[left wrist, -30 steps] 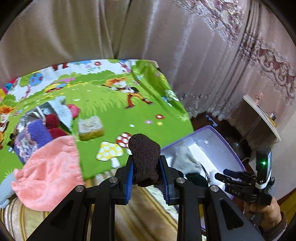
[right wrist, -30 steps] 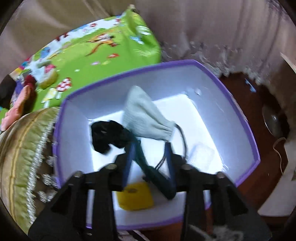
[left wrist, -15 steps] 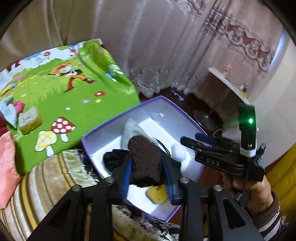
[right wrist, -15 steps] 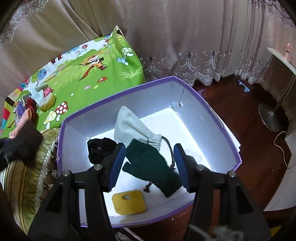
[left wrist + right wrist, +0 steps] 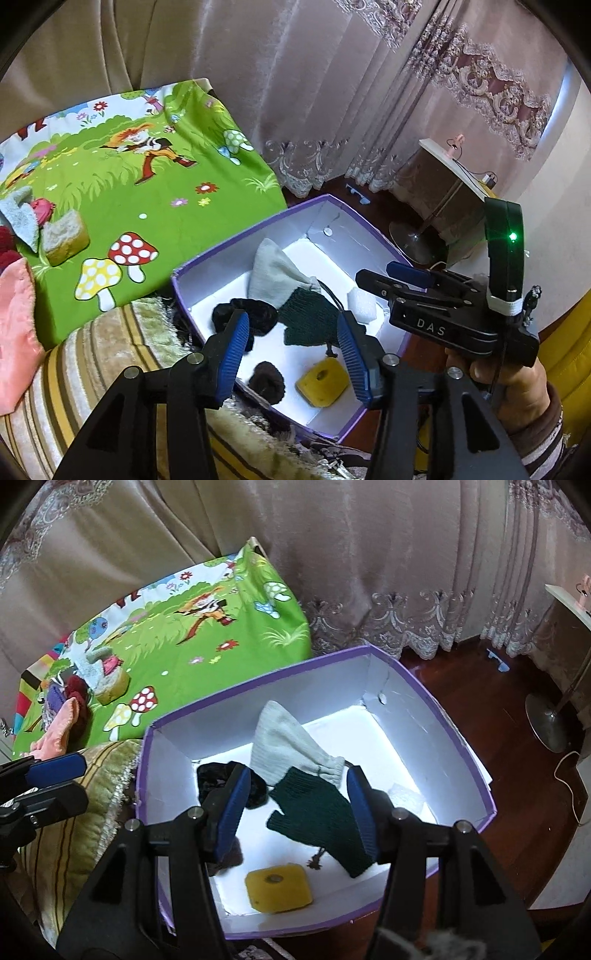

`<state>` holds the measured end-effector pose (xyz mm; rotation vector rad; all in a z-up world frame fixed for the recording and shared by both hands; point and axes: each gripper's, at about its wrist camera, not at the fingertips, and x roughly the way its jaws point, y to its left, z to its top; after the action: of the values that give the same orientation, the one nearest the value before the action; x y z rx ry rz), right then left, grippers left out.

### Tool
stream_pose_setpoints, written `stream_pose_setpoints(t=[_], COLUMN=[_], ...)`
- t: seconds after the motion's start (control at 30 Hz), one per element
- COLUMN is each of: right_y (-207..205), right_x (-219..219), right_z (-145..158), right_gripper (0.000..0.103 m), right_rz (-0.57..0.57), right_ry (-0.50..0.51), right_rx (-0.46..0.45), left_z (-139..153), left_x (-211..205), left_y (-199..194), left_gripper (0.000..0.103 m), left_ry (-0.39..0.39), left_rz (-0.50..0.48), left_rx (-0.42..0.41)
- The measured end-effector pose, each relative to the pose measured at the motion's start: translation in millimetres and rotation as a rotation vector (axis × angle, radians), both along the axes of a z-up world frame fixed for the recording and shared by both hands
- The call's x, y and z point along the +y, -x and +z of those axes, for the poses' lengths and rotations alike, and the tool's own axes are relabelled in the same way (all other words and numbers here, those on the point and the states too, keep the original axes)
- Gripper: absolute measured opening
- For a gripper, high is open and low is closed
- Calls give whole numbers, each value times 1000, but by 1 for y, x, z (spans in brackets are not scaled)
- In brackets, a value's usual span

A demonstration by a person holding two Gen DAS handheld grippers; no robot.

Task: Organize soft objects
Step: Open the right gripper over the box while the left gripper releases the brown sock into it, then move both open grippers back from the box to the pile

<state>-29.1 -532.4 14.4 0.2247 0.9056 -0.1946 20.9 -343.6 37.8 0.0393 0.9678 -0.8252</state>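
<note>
Two sets of blue-padded jaws stand spread and empty above the purple-rimmed white cardboard box [image 5: 458,734]: the left gripper [image 5: 293,354] is opening with nothing between its pads, and the brown fuzzy lump [image 5: 266,380] lies on the box floor below it, while the right gripper [image 5: 297,812] hangs apart over the dark green knitted mitten [image 5: 321,819]. To finish this drop cleanly, I would widen the left jaws fully and lift straight up. Counted in the box: one brown lump, one green mitten, one pale grey knitted pouch [image 5: 286,746], one black scrunchie [image 5: 214,779], one yellow sponge square [image 5: 279,891], one white foam piece [image 5: 362,301]; more soft things wait on the green cartoon-print mat [image 5: 122,184].
</note>
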Motion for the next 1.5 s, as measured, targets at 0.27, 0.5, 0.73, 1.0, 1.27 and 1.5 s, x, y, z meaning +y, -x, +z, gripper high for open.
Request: stream_pose_setpoints(t=[0.27, 0.5, 0.73, 1.0, 1.27, 1.5], right_y=[-16, -36, -56, -78, -97, -114], right_x=[34, 73, 107, 140, 170, 196], right_z=[8, 14, 15, 24, 34, 41], right_gripper=[58, 58, 58, 66, 77, 87], right_rz=[87, 175, 236, 300, 342, 355], right_ry=[-30, -35, -34, -13, 20, 84], right_rx=[-26, -40, -33, -37, -72, -82], left_z=[5, 9, 7, 5, 2, 8], left_x=[30, 72, 123, 178, 236, 281], left_y=[-14, -37, -61, -82, -103, -119], left_gripper=[51, 51, 51, 51, 57, 73], left_ry=[12, 35, 57, 58, 74, 93], left_rz=[76, 179, 308, 442, 575, 693], left_rx=[-36, -45, -34, -27, -11, -30])
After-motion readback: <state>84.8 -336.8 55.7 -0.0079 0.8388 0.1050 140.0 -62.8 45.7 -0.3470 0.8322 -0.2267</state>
